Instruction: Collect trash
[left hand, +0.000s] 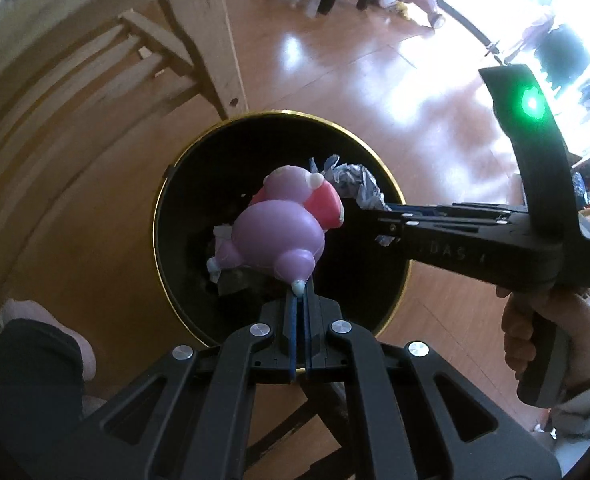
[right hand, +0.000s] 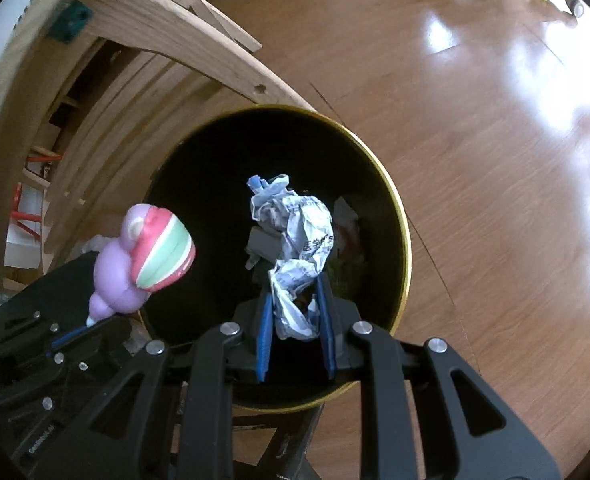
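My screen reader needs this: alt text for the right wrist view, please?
The right gripper holds crumpled paper over a black, gold-rimmed bin on a wooden floor. Left of it, the left gripper pinches a purple toy.

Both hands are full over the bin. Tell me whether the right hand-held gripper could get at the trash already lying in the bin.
Probably not as things stand: the right hand-held gripper is shut on crumpled paper, which fills its jaws. The black bin is open below it, so the way down is free.

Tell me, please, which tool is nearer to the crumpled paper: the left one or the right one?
Right. The right tool holds the crumpled paper between its pads, above the black bin. The left tool is beside it, shut on a purple toy, apart from the paper.
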Demonstrator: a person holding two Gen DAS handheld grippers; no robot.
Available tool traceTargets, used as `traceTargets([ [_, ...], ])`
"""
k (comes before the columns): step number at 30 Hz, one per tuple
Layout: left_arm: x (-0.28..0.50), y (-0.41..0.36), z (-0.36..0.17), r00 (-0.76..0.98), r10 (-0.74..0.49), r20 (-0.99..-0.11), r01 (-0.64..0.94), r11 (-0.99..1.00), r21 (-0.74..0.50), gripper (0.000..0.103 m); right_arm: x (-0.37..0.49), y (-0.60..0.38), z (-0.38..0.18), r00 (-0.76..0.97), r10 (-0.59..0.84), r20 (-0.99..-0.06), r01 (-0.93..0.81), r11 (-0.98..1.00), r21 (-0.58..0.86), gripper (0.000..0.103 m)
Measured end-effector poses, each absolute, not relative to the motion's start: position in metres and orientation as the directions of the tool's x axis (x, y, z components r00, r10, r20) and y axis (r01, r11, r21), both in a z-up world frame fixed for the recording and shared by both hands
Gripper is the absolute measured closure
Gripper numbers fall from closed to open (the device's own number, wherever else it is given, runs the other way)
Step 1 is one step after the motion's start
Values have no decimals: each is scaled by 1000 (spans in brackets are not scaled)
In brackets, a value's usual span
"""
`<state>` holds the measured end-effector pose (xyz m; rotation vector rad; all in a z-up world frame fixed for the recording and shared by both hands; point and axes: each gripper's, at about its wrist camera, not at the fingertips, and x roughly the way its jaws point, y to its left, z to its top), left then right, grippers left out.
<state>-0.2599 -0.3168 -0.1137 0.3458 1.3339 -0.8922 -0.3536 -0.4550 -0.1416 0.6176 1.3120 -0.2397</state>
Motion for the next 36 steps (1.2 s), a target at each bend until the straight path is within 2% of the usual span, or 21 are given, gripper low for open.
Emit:
traceTargets([
  [6,-261,-324,-121,-28,-344,-939,730,635,-254,101,-347,-460,-138,264,179,-948,496,817,293,81],
  [7,-261,-323,-119,-27,-349,-937,728,635,-258,95,-349,-463,-136,270,176,-947,495,818,293,72],
  [8,-262,-323,-117,-39,-356,-934,722,637,-272,85,-352,-464,-128,277,166,-946,496,819,289,58],
  [9,-263,-321,-114,-57,-383,-922,703,640,-309,40,-358,-468,-123,289,158,-944,497,818,289,23],
  [10,-263,-317,-109,-36,-408,-912,684,655,-320,5,-364,-471,-111,313,142,-939,496,819,289,6],
  [14,-270,-316,-88,-30,-468,-883,683,635,-360,6,-382,-483,-68,401,117,-909,484,815,318,6],
  [17,-283,-313,-58,25,-501,-865,711,617,-337,6,-392,-490,-32,492,87,-866,482,801,354,6],
  [20,-291,-308,-12,131,-534,-835,747,607,-270,6,-399,-484,13,607,-39,-794,454,837,306,6],
  [24,-282,-281,66,368,-525,-768,718,685,-125,6,-392,-454,66,707,-167,-687,375,912,164,6],
  [29,-254,-229,151,507,-546,-667,681,728,-78,6,-360,-425,108,758,-125,-640,284,947,151,6],
  [32,-233,-198,176,550,-542,-635,652,754,-78,6,-318,-396,121,736,-39,-676,216,960,179,6],
  [36,-180,-149,175,623,-451,-639,535,842,-73,6,-257,-363,129,727,-32,-686,201,965,168,6],
])
